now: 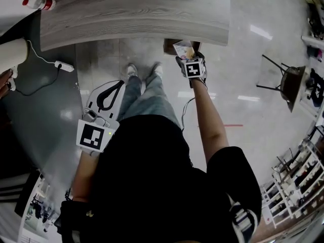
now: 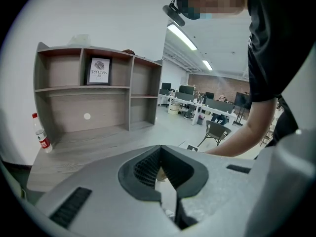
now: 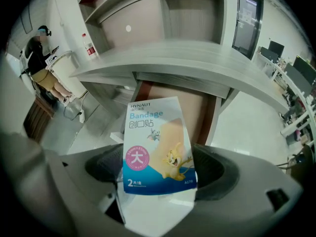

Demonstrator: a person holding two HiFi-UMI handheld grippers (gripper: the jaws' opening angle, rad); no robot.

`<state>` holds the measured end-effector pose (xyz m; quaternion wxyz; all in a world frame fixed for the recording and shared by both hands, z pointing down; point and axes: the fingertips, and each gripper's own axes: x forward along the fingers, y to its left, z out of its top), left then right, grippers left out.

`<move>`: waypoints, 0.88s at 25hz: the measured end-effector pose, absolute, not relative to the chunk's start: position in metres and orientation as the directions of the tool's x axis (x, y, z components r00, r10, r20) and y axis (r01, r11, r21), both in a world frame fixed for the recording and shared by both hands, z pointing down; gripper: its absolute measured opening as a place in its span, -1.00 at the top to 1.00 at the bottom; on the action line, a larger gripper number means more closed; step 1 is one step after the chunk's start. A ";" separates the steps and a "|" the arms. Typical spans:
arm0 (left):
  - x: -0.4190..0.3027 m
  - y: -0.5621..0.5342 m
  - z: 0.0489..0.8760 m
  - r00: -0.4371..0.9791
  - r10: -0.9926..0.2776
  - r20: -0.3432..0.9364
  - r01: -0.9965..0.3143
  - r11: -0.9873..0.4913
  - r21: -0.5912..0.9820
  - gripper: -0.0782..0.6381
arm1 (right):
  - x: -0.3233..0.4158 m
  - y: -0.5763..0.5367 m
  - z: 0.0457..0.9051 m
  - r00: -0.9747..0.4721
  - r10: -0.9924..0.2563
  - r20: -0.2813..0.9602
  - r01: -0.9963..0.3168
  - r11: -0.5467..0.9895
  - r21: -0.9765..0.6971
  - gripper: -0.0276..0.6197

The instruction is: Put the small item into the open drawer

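My right gripper point(image 1: 191, 59) is shut on a flat bandage packet point(image 3: 157, 147), white and blue with cartoon figures, which stands up between its jaws. It is held right in front of the open drawer point(image 3: 174, 101), whose brown inside shows under the grey desk top point(image 3: 197, 58). In the head view the packet point(image 1: 183, 48) sits over the drawer's front point(image 1: 169, 45) at the desk edge. My left gripper point(image 1: 108, 94) hangs low by the person's left side, away from the drawer, its jaws together with nothing in them point(image 2: 160, 176).
The grey desk point(image 1: 136, 14) carries a shelf unit point(image 2: 94, 88) and a red-capped bottle point(image 2: 42, 135). A power strip point(image 1: 64, 65) with a cable lies on the floor at left. A chair point(image 1: 288, 82) stands at right. Another person point(image 3: 42, 63) stands far left.
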<state>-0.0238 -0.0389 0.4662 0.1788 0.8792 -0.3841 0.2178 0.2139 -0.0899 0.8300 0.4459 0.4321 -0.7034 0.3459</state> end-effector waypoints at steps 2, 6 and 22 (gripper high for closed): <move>-0.024 -0.038 0.468 0.609 -0.594 0.525 -0.754 -0.639 0.151 0.78 | 0.215 -0.092 0.835 -0.217 -0.285 0.934 -0.917 0.386 -0.095 -0.47; -0.021 -0.039 0.467 0.613 -0.591 0.524 -0.750 -0.643 0.152 0.78 | 0.219 -0.097 0.843 -0.205 -0.271 0.941 -0.921 0.378 -0.092 -0.47; -0.025 -0.041 0.465 0.623 -0.588 0.516 -0.745 -0.648 0.161 0.78 | 0.215 -0.114 0.836 -0.222 -0.312 0.924 -0.932 0.347 -0.107 -0.47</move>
